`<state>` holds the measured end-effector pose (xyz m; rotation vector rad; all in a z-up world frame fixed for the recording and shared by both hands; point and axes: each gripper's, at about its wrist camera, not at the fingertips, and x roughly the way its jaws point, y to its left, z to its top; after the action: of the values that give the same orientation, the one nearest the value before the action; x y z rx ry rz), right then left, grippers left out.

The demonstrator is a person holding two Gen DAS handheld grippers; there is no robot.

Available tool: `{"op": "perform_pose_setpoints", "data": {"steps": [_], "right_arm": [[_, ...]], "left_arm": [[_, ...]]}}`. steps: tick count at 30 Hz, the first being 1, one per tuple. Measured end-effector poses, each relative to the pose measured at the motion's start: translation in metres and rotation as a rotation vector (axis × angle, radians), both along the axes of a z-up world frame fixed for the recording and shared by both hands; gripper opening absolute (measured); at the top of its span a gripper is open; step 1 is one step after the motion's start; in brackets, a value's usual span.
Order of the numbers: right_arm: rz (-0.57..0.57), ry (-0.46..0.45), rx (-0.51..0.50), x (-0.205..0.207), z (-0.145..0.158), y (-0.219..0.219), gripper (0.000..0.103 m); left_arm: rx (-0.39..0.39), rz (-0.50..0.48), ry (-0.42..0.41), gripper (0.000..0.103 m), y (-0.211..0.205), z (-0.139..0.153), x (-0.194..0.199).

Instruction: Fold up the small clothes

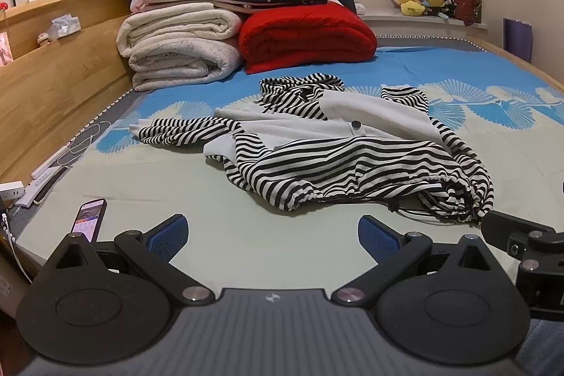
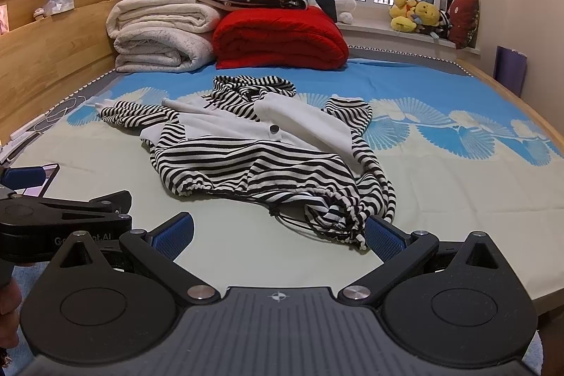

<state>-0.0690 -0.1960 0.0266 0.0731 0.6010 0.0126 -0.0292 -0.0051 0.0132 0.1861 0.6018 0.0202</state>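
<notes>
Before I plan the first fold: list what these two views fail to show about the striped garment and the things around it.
- Striped garment: crumpled, so its underside and full outline are hidden in both views.
- Phone: screen too small to read in the left view; in the right view the left gripper covers most of it.
- Right gripper: mostly cut off at the left view's edge.

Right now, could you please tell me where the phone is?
The phone lies at the bed's near left edge, left of the striped garment, just beyond the left tool.
</notes>
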Motion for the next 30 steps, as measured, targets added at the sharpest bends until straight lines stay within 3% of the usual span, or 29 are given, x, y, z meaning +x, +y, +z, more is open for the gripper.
{"op": "perform_pose_setpoints", "data": {"steps": [30], "right_arm": [[-0.003, 0.008, 0.0, 0.0042, -0.0043, 0.0001, 0.102]], "left_arm": [[0.003, -0.005, -0.005, 0.103, -0.0023, 0.0031, -0.0013]]}}
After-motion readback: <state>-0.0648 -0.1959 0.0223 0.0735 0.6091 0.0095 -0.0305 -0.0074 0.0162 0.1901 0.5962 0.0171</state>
